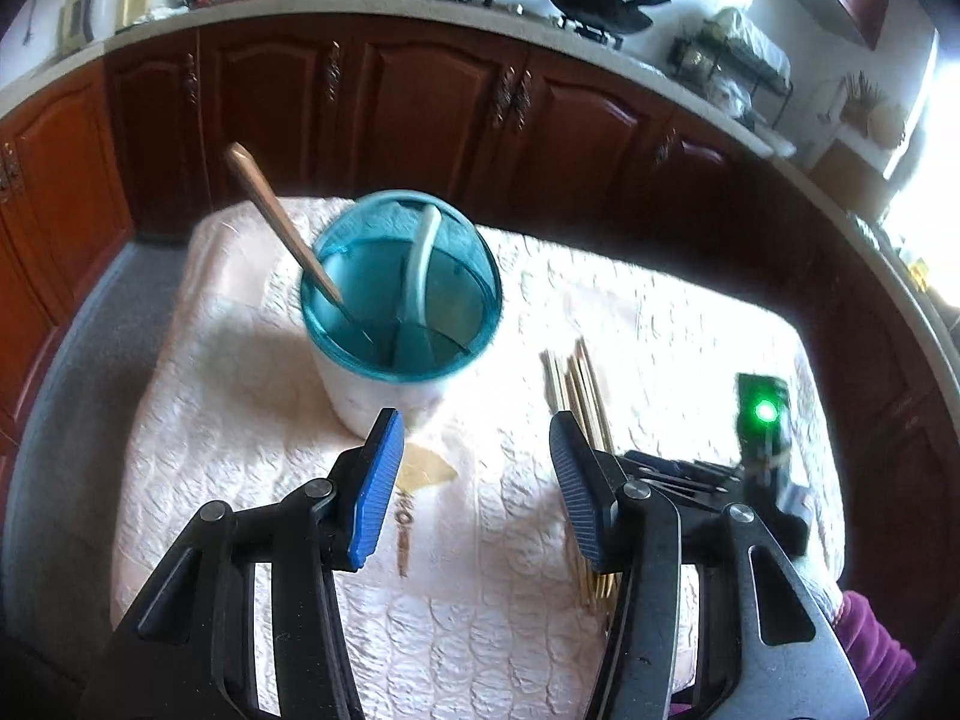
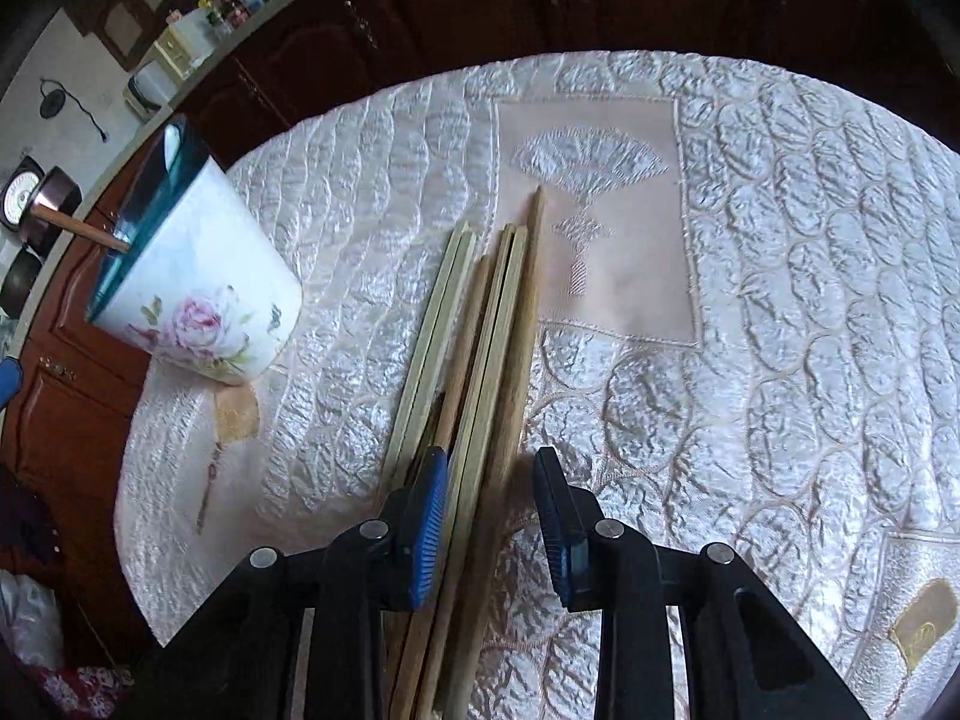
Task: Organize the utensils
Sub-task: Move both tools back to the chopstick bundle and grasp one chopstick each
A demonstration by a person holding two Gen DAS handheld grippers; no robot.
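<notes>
Left gripper (image 1: 477, 480): jaws held open, empty, near holder (image 1: 401, 306)
Right gripper (image 2: 491, 522): jaws parted around chopsticks (image 2: 480, 330), nothing clamped

Dark red-brown cabinets (image 1: 420, 96) under a pale counter (image 1: 336, 3), grey floor (image 1: 78, 348), bright window (image 1: 936, 138) at right.

Black grippers (image 2: 491, 525) — blue ribbed pads (image 2: 427, 531)

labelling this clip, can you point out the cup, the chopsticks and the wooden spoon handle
cup (image 1: 360, 402): left wrist view, on its white outer wall below the blue rim
chopsticks (image 2: 474, 324): right wrist view, on the middle of the bundle lying on the cloth
wooden spoon handle (image 1: 270, 216): left wrist view, on the shaft sticking out of the cup
</notes>
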